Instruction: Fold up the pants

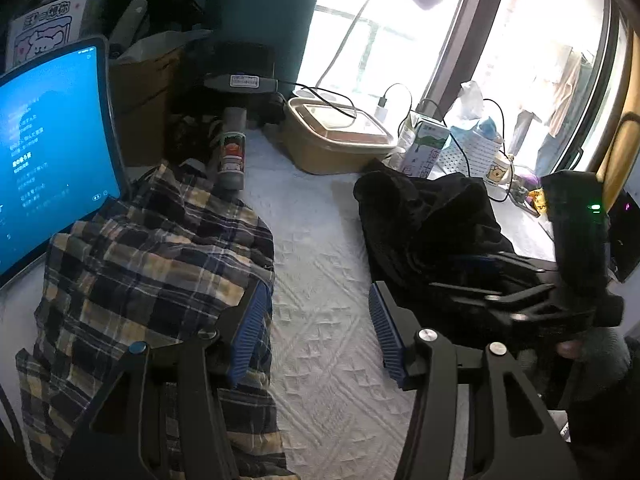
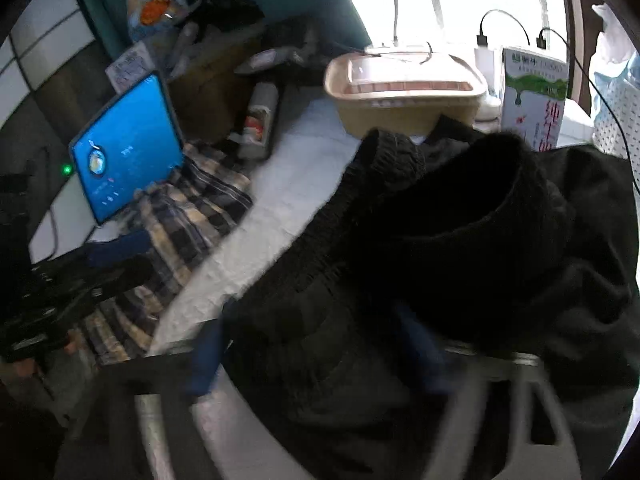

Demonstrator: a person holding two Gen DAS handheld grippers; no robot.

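Folded plaid pants [image 1: 152,264] lie on the white quilted cover [image 1: 320,240], left of centre. My left gripper [image 1: 318,320] hangs open above the bare cover with nothing between its blue pads [image 1: 248,336]; its left finger overlaps the plaid pants' right edge. A crumpled heap of black pants [image 1: 424,224] lies to the right. My right gripper [image 1: 472,276] rests low on that heap. In the blurred right wrist view the black pants [image 2: 440,240] spill between the wide-apart jaws of the right gripper [image 2: 316,352], which is open. The left gripper [image 2: 120,264] shows at the far left, over the plaid pants [image 2: 188,216].
A tablet [image 1: 48,152] with a lit blue screen leans at the left edge. Behind the clothes lie a spray can [image 1: 232,152], a lidded beige container [image 1: 336,136], a milk carton [image 1: 424,148], a mug [image 1: 496,172] and charger cables [image 1: 492,128]. A bright window fills the back right.
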